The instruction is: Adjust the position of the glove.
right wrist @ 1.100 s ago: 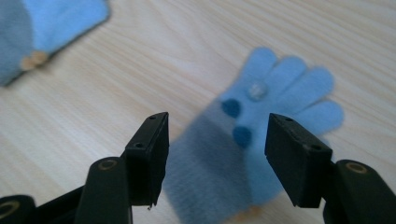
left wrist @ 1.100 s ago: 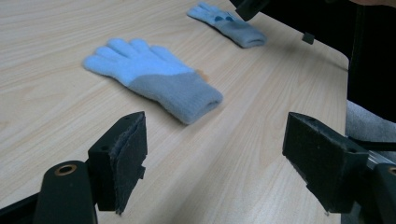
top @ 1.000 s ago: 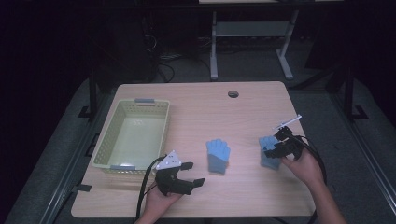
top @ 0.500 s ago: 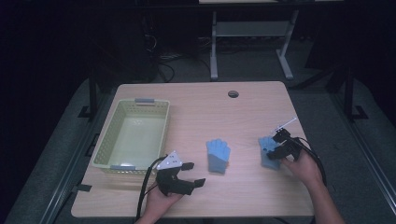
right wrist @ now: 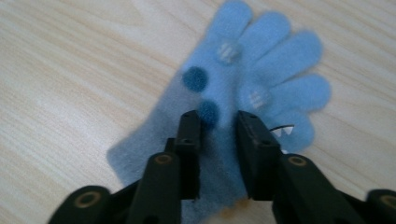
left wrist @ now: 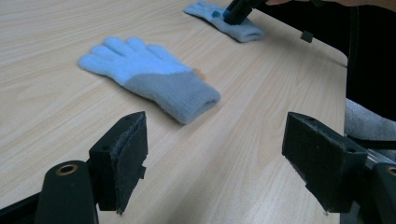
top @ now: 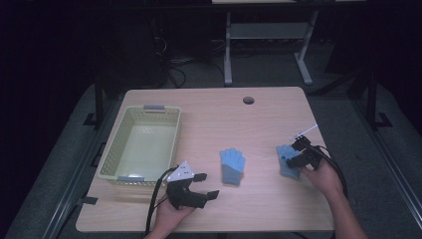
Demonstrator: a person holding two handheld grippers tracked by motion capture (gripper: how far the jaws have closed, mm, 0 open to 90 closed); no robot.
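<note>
Right gripper view: my right gripper (right wrist: 218,128) has just been closing, jaws narrow, pinching the soft, light glove (right wrist: 261,79) mid-palm; it lies well right of the basket (top: 113,164), likely drooping when lifted.

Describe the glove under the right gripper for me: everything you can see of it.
The right-hand glove is a small light-blue knit glove with a greyer cuff, dark blue pompom dots and white-striped patches that look like a monster face. It lies flat on the wooden table near its right edge, fingers pointing away from the person. The right gripper comes down on its palm; its jaws have just been closing and pinch a fold of the fabric between them. Nothing else touches it.
</note>
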